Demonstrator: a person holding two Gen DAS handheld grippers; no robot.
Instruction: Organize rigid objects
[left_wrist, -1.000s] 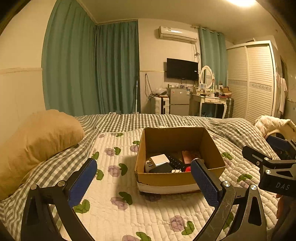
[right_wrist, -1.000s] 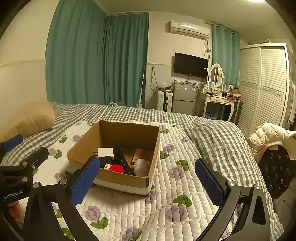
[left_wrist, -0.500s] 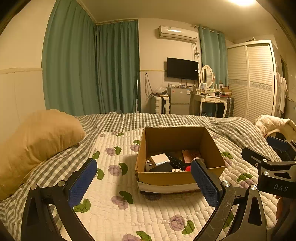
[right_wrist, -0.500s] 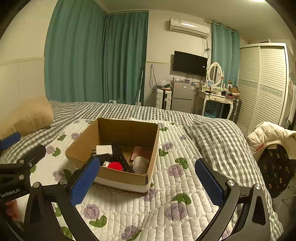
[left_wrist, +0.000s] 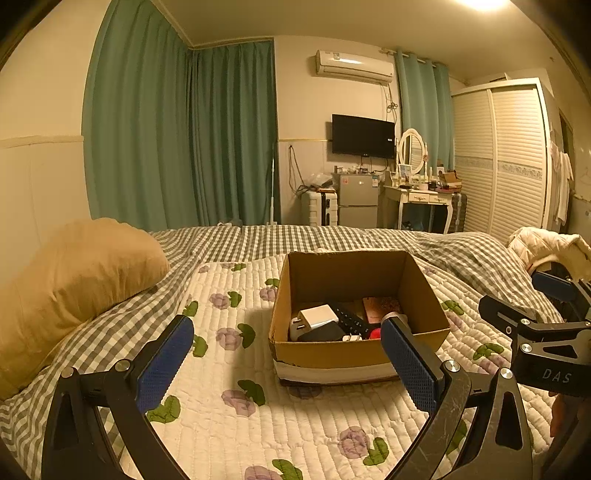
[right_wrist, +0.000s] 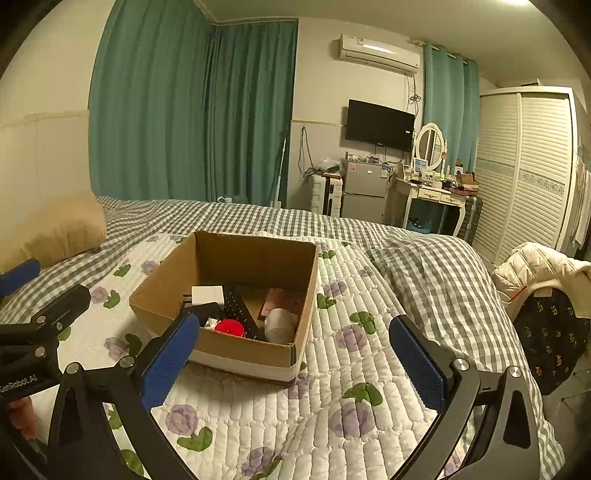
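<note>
Left view first: cardboard box (left_wrist: 356, 349) sits a touch lower and closer than a second ago, on the bed's quilt (left_wrist: 229, 406), and my left hand-held gripper (left_wrist: 286, 363) hangs released and empty just short of it. Over on the right view, the box (right_wrist: 236, 343) has slid nearer too; my right hand-held gripper (right_wrist: 295, 363) is spread wide, holding nothing, so I reckon I'm closing in to pick out the red piece (right_wrist: 229, 327) or black remote (right_wrist: 240, 310).

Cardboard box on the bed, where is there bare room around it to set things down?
Bare quilt lies left of the cardboard box, toward the pillow, and right of it toward the checked blanket. Inside it is crowded: white charger, remote, red item.
</note>
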